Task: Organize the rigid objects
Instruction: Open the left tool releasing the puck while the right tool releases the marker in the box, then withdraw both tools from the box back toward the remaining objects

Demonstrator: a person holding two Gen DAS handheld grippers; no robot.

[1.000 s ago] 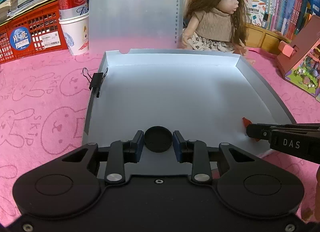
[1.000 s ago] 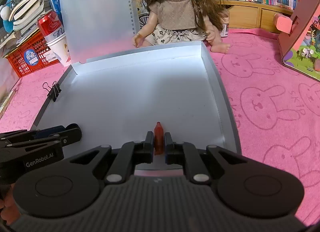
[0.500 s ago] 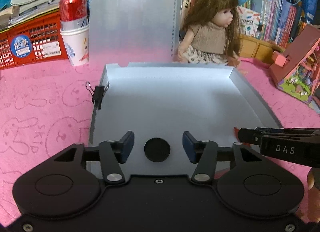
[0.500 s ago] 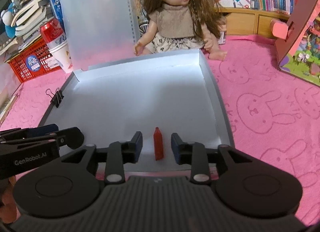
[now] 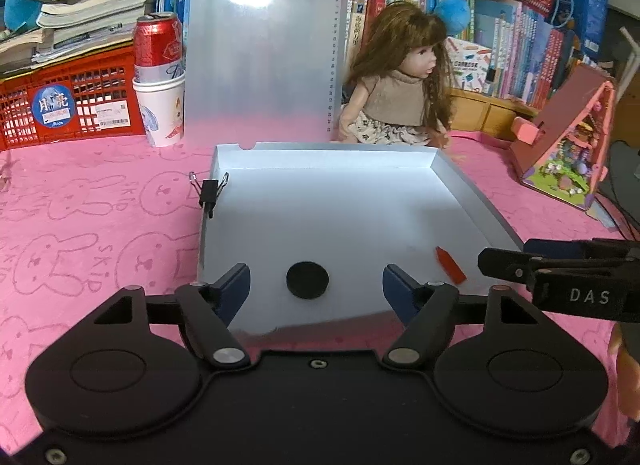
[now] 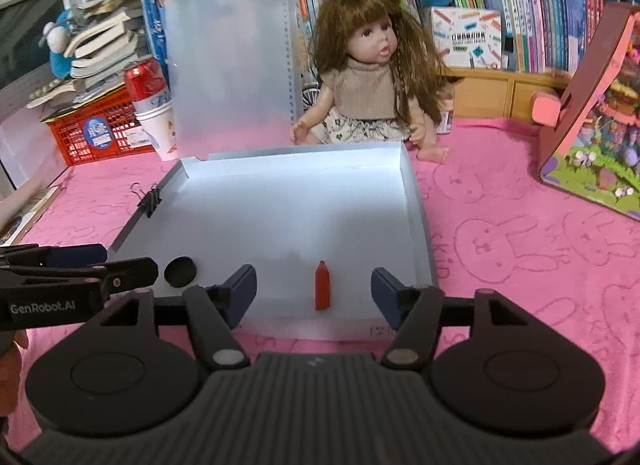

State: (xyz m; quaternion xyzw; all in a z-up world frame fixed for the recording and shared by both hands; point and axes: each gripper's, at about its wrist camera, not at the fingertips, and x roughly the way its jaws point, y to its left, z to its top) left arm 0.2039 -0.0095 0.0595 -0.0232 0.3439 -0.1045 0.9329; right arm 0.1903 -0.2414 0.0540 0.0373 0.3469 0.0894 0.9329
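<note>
— Where did the black disc (image 5: 307, 280) and red crayon (image 6: 322, 291) lie?
— Near edge of the grey tray (image 5: 460, 181), disc left, crayon right.
— And the grippers?
— Left gripper (image 5: 316, 285) and right gripper (image 6: 314, 291) were both opening, gripping nothing.

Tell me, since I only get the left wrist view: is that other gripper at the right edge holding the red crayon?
Observer: No. The right gripper has its fingers opening, and the red crayon lies untouched between them in the tray.
Operator: Any writing on my own gripper?
Observer: Yes, the left gripper reads GenRobot.AI along its side.
Operator: Where are the doll's feet?
Observer: One bare foot rests on the pink cloth beside the tray's far right corner.
</note>
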